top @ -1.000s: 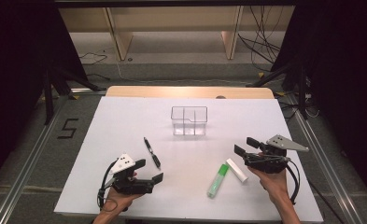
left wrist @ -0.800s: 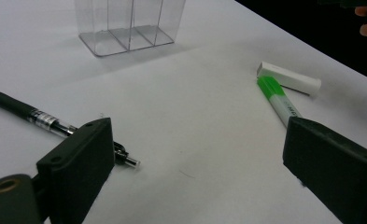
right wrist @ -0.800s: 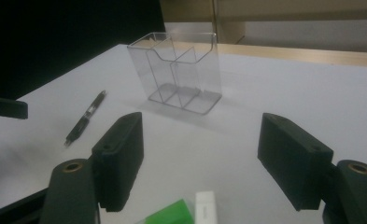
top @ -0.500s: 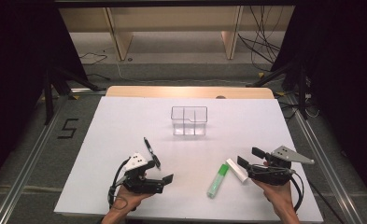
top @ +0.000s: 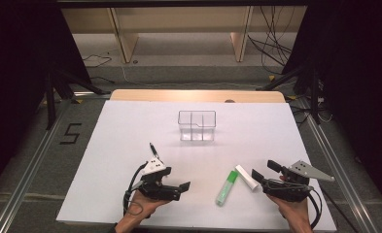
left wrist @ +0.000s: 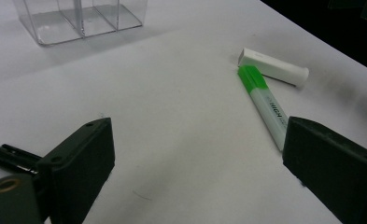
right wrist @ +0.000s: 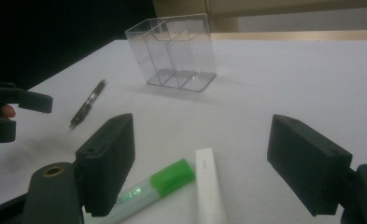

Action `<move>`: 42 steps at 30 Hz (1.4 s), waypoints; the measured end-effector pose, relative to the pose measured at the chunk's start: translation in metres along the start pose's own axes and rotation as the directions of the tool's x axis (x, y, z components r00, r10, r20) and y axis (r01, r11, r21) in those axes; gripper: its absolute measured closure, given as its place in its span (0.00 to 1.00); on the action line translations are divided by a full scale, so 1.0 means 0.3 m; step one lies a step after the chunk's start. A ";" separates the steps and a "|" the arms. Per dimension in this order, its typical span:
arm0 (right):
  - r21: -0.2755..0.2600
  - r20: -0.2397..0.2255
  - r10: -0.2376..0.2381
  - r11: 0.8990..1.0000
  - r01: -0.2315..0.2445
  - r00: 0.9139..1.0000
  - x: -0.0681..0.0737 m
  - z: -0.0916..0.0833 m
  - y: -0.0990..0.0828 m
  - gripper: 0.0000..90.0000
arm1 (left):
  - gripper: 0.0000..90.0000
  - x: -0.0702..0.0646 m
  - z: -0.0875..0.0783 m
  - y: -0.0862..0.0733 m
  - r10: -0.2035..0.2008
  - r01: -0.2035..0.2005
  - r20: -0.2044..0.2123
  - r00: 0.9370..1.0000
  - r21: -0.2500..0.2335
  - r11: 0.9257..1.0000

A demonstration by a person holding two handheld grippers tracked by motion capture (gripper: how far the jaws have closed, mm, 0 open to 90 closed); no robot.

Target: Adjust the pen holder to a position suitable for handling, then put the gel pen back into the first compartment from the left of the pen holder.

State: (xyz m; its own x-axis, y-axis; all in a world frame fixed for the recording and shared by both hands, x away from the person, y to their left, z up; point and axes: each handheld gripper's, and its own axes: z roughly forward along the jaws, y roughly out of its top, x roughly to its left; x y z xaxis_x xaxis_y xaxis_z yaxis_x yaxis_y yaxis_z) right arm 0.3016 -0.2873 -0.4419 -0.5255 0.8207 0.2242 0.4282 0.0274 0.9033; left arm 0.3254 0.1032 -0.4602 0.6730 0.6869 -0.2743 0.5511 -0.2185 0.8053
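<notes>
The white table [top: 130, 141] carries every item in the work area. A clear plastic organizer [top: 197, 125] with inner dividers stands upright near the middle of the far half of the table, well apart from both grippers.

The left gripper [top: 184, 186] lies low over the near left part of the table, with its jaws pointing to the right toward the markers. Its jaws stand wide apart with nothing between them but bare table surface, as the left gripper view confirms. The right gripper [top: 265, 171] sits at the near right, with its jaws pointing left. Its jaws have just been opening and now stand wide. In the right gripper view, the ends of both markers lie on the table between them, and the pads press on neither.

The green highlighter [top: 227, 188] lies flat between the two grippers, its green cap end pointing away from the person. The white marker [top: 246, 177] lies flat just beside it on the right, and the two far ends almost meet.

A black pen [top: 154, 151] lies flat just beyond the left gripper.
</notes>
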 end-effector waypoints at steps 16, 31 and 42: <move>-0.001 0.011 -0.006 1.000 0.006 1.000 0.018 -0.033 -0.035 0.26 | 0.10 -0.055 0.057 0.047 0.044 -0.044 -0.001 0.999 0.065 0.997; -0.003 0.032 0.001 1.000 -0.001 0.999 0.019 -0.054 -0.049 0.26 | 0.11 -0.138 0.122 0.076 0.099 -0.098 0.002 0.995 0.135 0.986; -0.003 0.048 0.000 1.000 0.000 0.999 0.024 -0.069 -0.060 0.26 | 0.13 -0.213 0.181 0.072 0.129 -0.133 0.033 0.991 0.172 0.976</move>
State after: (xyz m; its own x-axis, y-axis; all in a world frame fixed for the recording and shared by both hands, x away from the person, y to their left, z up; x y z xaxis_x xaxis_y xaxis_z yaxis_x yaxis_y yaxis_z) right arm 0.2747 -0.2936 -0.4490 -0.4899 0.8470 0.2064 0.4261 0.0261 0.9043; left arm 0.3210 0.0170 -0.4538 0.7544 0.6296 -0.1856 0.5335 -0.4234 0.7322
